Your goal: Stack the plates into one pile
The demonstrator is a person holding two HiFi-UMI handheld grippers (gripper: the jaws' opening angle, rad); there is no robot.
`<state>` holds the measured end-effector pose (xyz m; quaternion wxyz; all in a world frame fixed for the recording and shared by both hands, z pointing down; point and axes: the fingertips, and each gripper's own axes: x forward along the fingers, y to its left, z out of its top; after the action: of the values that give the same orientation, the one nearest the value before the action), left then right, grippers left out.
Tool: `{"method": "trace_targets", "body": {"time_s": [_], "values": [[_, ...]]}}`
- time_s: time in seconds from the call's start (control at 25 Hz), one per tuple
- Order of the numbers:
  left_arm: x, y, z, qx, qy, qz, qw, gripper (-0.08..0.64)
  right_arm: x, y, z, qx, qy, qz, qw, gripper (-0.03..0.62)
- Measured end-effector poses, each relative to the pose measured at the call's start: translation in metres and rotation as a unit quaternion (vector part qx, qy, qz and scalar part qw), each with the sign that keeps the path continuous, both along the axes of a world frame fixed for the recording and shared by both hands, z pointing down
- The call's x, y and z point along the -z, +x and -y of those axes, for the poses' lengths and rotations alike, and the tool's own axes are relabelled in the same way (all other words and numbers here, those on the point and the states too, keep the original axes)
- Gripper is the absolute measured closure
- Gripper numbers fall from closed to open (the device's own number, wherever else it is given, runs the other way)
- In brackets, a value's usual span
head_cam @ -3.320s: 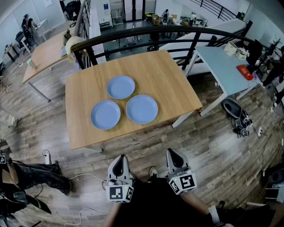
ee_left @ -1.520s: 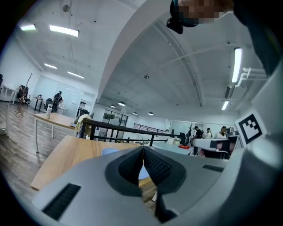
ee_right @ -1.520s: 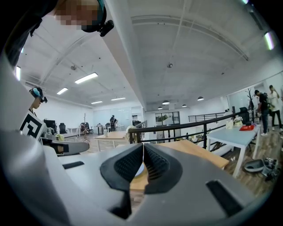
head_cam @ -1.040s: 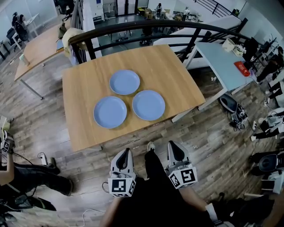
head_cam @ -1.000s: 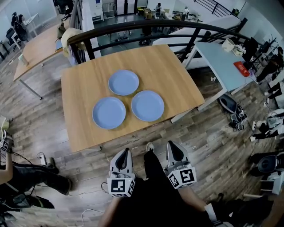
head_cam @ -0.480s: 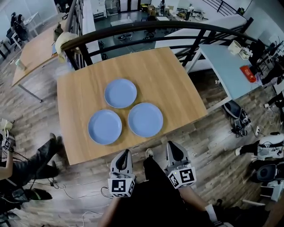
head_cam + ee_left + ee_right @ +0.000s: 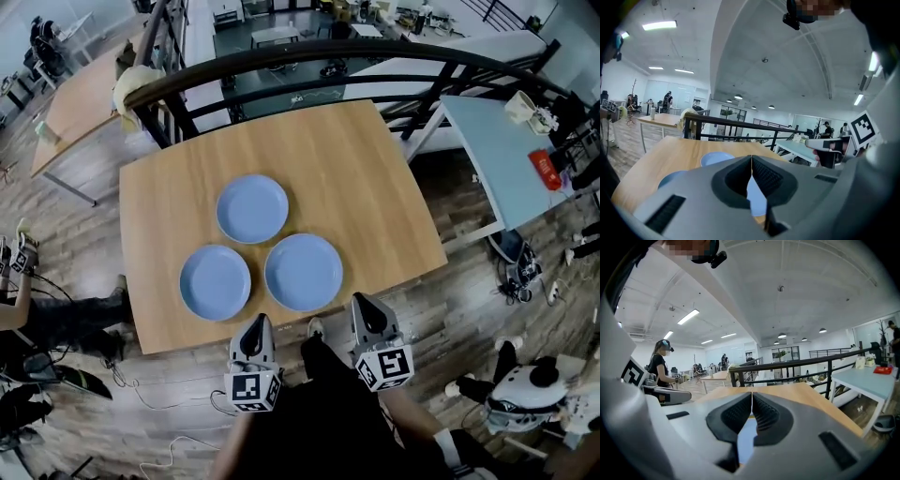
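Just ahead of my left gripper (image 7: 257, 322) and right gripper (image 7: 362, 302), both shut tight and empty, three blue plates (image 7: 252, 208) (image 7: 215, 282) (image 7: 303, 272) lie unstacked on the surface (image 7: 361, 169).

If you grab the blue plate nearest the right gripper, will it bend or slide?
That plate looks stiff, with a raised rim, so it probably won't bend. It lies flat on the smooth wooden table, so a push would likely slide it, not tip it.

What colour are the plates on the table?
Plain light blue, all three plates alike, on the wooden table. The head view shows it best.
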<state>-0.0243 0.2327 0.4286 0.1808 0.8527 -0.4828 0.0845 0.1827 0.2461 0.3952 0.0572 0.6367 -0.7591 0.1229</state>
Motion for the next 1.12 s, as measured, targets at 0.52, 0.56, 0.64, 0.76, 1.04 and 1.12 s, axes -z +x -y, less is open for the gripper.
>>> {"method": "trace_targets", "body": {"time_s": [0.52, 0.56, 0.64, 0.76, 1.04, 1.12], "values": [[-0.042, 0.023, 0.023, 0.051, -0.048, 0.050, 0.9963, 0.535, -0.073, 0.032, 0.036, 0.062, -0.072, 0.014, 0.995, 0.560], [-0.045, 0.024, 0.023, 0.051, -0.053, 0.051, 0.9960, 0.535, -0.076, 0.035, 0.037, 0.061, -0.078, 0.016, 0.995, 0.560], [-0.052, 0.024, 0.025, 0.050, -0.061, 0.055, 0.9954, 0.535, -0.082, 0.038, 0.041, 0.059, -0.085, 0.019, 0.994, 0.560], [-0.068, 0.021, 0.032, 0.053, -0.076, 0.058, 0.9940, 0.535, -0.092, 0.040, 0.049, 0.056, -0.092, 0.024, 0.994, 0.560], [-0.114, 0.027, 0.043, 0.036, -0.129, 0.057, 0.9894, 0.534, -0.132, 0.048, 0.056, 0.043, -0.145, 0.038, 0.988, 0.558], [-0.128, 0.029, 0.043, 0.032, -0.145, 0.058, 0.9872, 0.534, -0.148, 0.050, 0.058, 0.042, -0.160, 0.035, 0.986, 0.557]]}}
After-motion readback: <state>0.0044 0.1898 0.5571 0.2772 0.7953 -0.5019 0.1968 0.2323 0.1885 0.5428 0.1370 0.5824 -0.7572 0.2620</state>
